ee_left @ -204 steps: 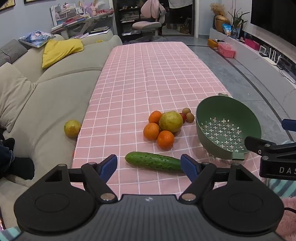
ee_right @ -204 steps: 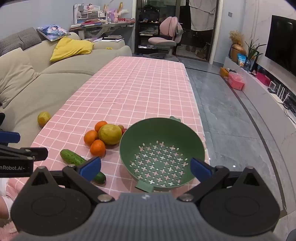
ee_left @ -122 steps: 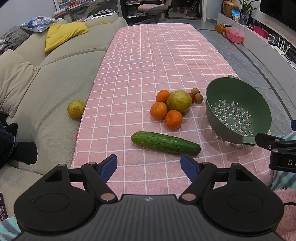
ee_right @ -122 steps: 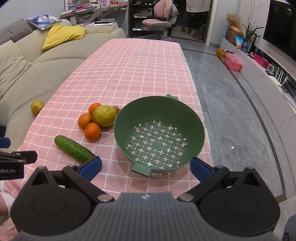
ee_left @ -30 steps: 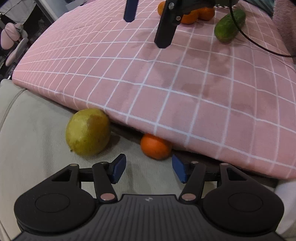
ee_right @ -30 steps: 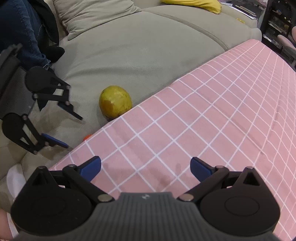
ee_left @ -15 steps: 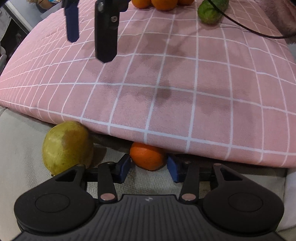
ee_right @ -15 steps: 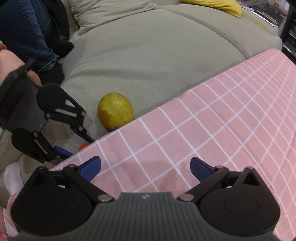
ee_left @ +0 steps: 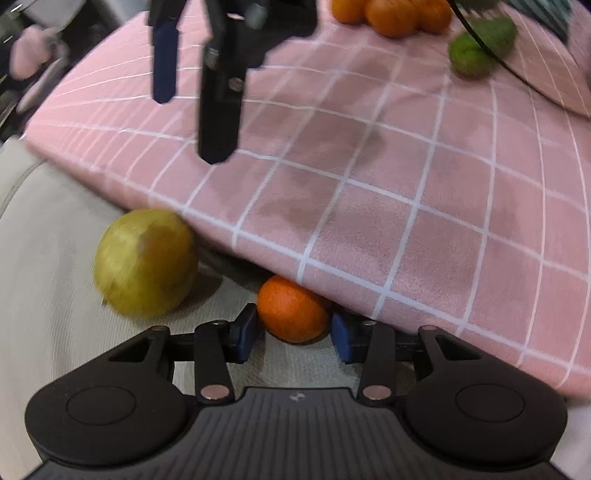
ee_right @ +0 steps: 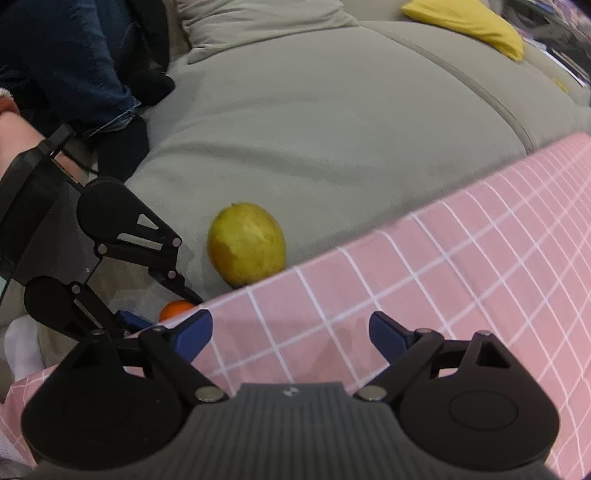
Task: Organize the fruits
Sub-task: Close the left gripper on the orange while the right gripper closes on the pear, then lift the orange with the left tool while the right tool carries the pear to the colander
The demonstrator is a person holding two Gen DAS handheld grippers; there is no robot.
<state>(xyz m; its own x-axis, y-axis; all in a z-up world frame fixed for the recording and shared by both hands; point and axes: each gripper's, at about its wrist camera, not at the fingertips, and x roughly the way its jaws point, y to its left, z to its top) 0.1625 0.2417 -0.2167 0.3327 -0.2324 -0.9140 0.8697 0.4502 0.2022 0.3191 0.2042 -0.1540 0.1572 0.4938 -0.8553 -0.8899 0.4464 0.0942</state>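
A small orange (ee_left: 291, 310) lies on the grey sofa cushion (ee_left: 44, 295), half under the edge of the pink checked tablecloth (ee_left: 406, 177). My left gripper (ee_left: 293, 332) is closed around the orange, its blue pads touching both sides. A yellow-green pear (ee_left: 146, 262) lies on the cushion just left of it. In the right wrist view the pear (ee_right: 246, 243) and a bit of the orange (ee_right: 176, 309) show, with the left gripper (ee_right: 155, 314) beside them. My right gripper (ee_right: 290, 332) is open and empty above the cloth (ee_right: 461, 258).
Several oranges (ee_left: 391, 14) and a cucumber (ee_left: 480, 48) lie far back on the cloth. The right gripper's fingers (ee_left: 218, 85) hang over the cloth. A person's leg in jeans (ee_right: 74, 62) and a yellow cushion (ee_right: 469, 22) rest on the sofa.
My left gripper has moved forward and closed its pads onto the orange. My right gripper has dropped closer to the cloth edge, near the pear.
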